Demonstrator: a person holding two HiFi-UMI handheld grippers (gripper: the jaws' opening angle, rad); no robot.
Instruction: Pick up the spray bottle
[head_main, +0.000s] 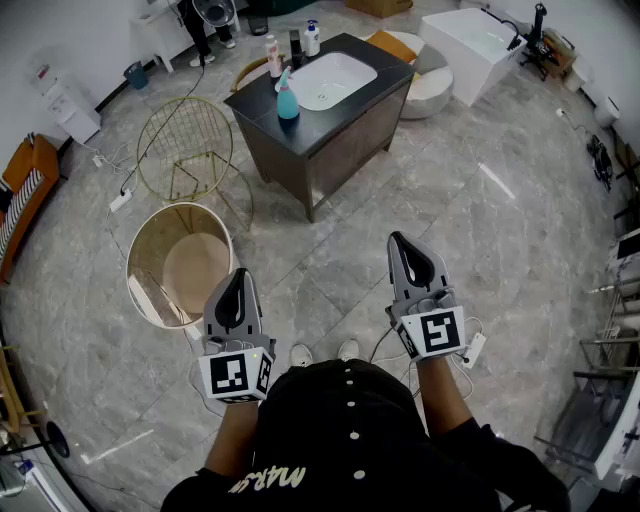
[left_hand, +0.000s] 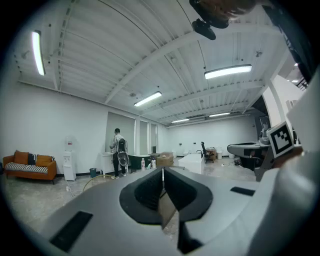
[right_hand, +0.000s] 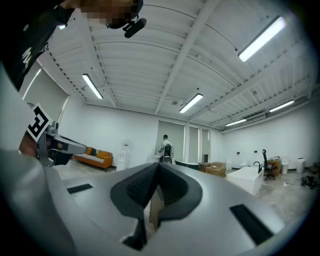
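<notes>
The left gripper (head_main: 238, 276) and right gripper (head_main: 398, 241) look like matt grey plastic. Well ahead of them, the spray bottle (head_main: 287, 100) is translucent teal plastic beside a glossy white basin (head_main: 335, 80). Below the grippers, the floor (head_main: 480, 230) is polished grey stone.

You stand on a grey marble floor (head_main: 480, 250). A dark vanity (head_main: 350, 140) sits at twelve o'clock, a gold wire chair (head_main: 185, 150) at eleven and an orange sofa (head_main: 25, 190) at ten. Strip lights (right_hand: 262, 37) cross the white ceiling.
</notes>
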